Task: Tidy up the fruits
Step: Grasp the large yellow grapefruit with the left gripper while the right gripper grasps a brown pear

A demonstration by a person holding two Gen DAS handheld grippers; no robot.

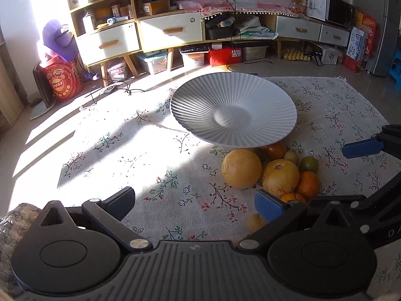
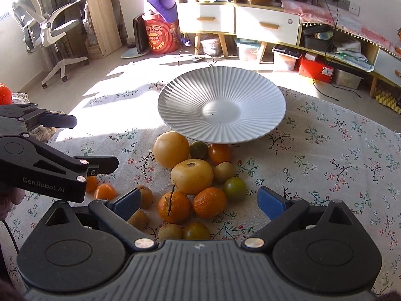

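A white ribbed plate (image 1: 233,111) (image 2: 221,107) stands empty on the floral cloth. In front of it lies a pile of fruit: two large yellow fruits (image 2: 171,149) (image 2: 191,176), oranges (image 2: 209,202), green citrus (image 2: 234,189) and small brown kiwis (image 2: 223,171). In the left wrist view the pile (image 1: 280,176) lies to the right. My left gripper (image 1: 198,202) is open and empty, left of the pile; it shows in the right wrist view (image 2: 96,145). My right gripper (image 2: 199,202) is open, its fingers either side of the pile's near edge.
The floral cloth (image 1: 150,175) covers the floor. Wooden shelves with drawers (image 1: 170,30), storage boxes and cables stand behind. A red drum (image 2: 163,37) and an office chair (image 2: 50,30) are at the far left. Two small oranges (image 2: 104,192) lie under the left gripper.
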